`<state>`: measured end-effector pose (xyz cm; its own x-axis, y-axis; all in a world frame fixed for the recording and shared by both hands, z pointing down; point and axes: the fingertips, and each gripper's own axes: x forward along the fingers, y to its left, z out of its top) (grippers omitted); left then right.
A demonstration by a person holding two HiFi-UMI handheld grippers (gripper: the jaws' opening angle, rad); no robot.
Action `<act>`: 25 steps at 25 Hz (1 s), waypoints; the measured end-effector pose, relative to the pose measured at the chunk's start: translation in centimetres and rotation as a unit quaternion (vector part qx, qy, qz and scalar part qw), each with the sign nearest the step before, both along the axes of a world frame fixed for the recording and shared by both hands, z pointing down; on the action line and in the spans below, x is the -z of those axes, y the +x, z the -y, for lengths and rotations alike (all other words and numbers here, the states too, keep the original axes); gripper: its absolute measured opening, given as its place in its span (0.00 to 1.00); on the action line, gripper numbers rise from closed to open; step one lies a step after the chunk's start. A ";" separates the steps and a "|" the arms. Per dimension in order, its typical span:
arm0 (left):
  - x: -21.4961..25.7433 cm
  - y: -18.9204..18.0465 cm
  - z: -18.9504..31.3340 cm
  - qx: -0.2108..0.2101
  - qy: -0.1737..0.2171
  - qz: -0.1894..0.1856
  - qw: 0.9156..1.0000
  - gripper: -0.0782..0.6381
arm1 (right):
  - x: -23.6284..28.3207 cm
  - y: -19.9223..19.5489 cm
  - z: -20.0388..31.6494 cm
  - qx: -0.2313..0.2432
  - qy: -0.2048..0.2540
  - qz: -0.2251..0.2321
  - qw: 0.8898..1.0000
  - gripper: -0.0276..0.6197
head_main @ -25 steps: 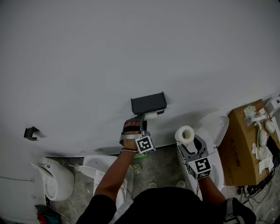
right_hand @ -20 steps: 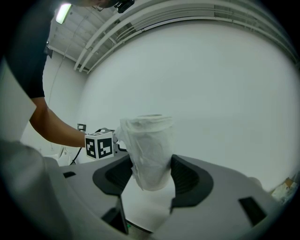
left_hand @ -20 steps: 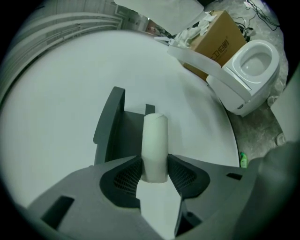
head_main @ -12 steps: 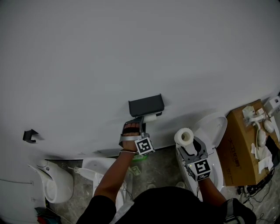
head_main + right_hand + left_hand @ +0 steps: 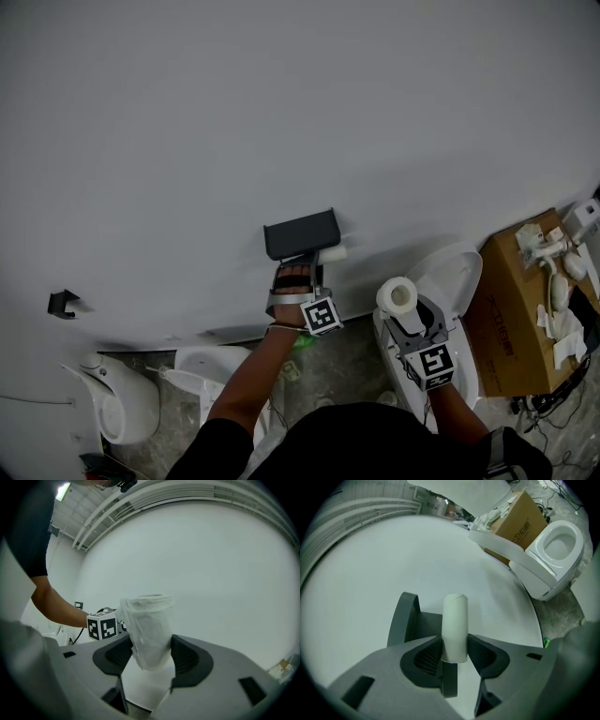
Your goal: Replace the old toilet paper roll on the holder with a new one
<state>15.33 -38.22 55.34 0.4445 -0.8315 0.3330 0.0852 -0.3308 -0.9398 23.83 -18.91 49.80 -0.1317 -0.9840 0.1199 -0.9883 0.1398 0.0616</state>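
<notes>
A dark grey holder (image 5: 300, 232) is fixed on the white wall. The old roll, a bare cardboard tube (image 5: 331, 253), sticks out at its right end. My left gripper (image 5: 312, 264) is shut on that tube; in the left gripper view the tube (image 5: 454, 625) stands clamped between the pads, with the holder (image 5: 410, 620) just behind and to the left. My right gripper (image 5: 401, 317) is shut on a full white toilet paper roll (image 5: 397, 294), held upright to the right of the holder. In the right gripper view the roll (image 5: 147, 630) fills the gap between the jaws.
A white toilet (image 5: 459, 281) stands below the right gripper, next to a cardboard box (image 5: 511, 319) with white parts on it. Another white fixture (image 5: 117, 398) is at lower left. A small black hook (image 5: 62, 303) is on the wall at far left.
My left gripper closed on the cardboard tube and shifted right relative to the holder, the tube moving with it. The right gripper and its roll have stayed still.
</notes>
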 end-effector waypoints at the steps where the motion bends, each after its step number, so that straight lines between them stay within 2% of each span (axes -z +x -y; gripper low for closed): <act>1: 0.0 0.8 -0.1 -0.005 0.002 -0.009 1.000 0.35 | -0.1 0.5 -0.1 -0.003 -0.001 0.000 1.000 0.43; 8: 0.1 4.8 -1.4 -0.035 -0.001 -0.009 0.999 0.35 | -0.5 3.1 -0.9 -0.018 -0.004 0.008 1.000 0.43; 12: 0.6 6.8 -2.1 -0.052 -0.007 -0.036 0.998 0.35 | -0.7 3.8 -1.1 -0.022 -0.007 0.010 1.000 0.43; 17: 1.9 8.9 -4.0 -0.082 -0.050 -0.106 0.990 0.35 | -1.1 4.7 -1.5 -0.027 -0.013 0.006 1.000 0.43; 20: 3.4 9.5 -5.5 -0.101 -0.087 -0.165 0.977 0.35 | -1.0 5.0 -1.5 -0.030 -0.012 0.005 0.999 0.43; 25: 6.8 8.6 -8.3 -0.124 -0.136 -0.288 0.940 0.35 | -0.7 4.8 -1.3 -0.031 -0.009 0.003 0.999 0.43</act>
